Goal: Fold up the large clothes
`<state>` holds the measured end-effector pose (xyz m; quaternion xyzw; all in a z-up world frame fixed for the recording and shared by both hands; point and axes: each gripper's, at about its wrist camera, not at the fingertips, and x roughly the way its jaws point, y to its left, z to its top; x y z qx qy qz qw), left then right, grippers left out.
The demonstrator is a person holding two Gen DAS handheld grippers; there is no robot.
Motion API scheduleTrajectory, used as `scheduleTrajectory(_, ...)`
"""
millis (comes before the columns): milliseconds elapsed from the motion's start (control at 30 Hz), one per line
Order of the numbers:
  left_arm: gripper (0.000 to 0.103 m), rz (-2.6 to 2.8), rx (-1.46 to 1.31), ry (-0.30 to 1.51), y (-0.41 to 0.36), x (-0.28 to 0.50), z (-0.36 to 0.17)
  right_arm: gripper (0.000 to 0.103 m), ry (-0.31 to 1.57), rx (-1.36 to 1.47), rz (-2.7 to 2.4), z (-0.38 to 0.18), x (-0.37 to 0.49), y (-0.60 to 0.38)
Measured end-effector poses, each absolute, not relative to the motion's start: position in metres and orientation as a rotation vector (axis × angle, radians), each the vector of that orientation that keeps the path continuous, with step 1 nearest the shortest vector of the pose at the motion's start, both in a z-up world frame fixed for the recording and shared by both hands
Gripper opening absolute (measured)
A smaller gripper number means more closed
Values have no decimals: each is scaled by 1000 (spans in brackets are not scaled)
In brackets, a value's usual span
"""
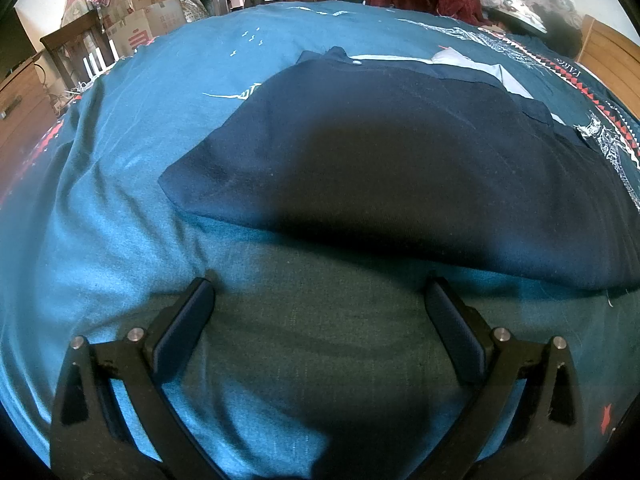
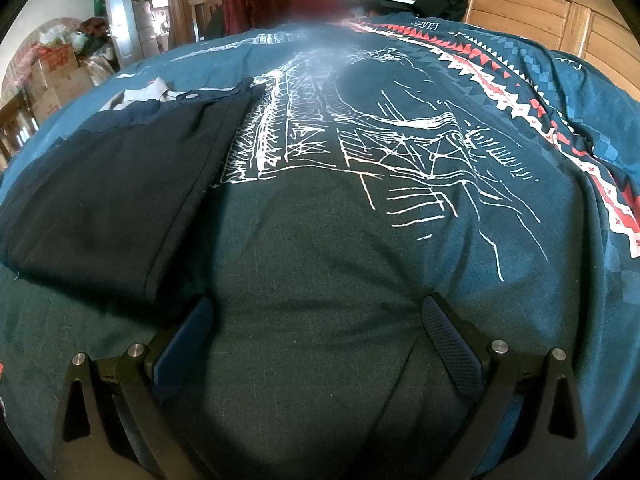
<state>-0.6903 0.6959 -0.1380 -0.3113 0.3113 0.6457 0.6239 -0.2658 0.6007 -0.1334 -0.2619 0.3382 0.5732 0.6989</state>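
Left wrist view: I am holding the left gripper [image 1: 320,316] with jaws spread apart and empty, over the bed [image 1: 120,140]. One navy garment [image 1: 400,168], partly folded, is lying toward 12 o'clock, just beyond the jaws, its long axis running 9 to 3.

Right wrist view: I am holding the right gripper [image 2: 318,332] with jaws likewise apart and empty. The same garment [image 2: 112,184] is lying toward 10 o'clock, its near corner just beside the left jaw. I am judging the right gripper nearer. Count: one garment, two grippers.
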Motion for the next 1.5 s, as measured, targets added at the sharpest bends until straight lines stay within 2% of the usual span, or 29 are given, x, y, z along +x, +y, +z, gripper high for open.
scheduleTrajectory(1500,103,1493,-708,723,699,-686,-136,103,757,-582,1281,-134,-267,605)
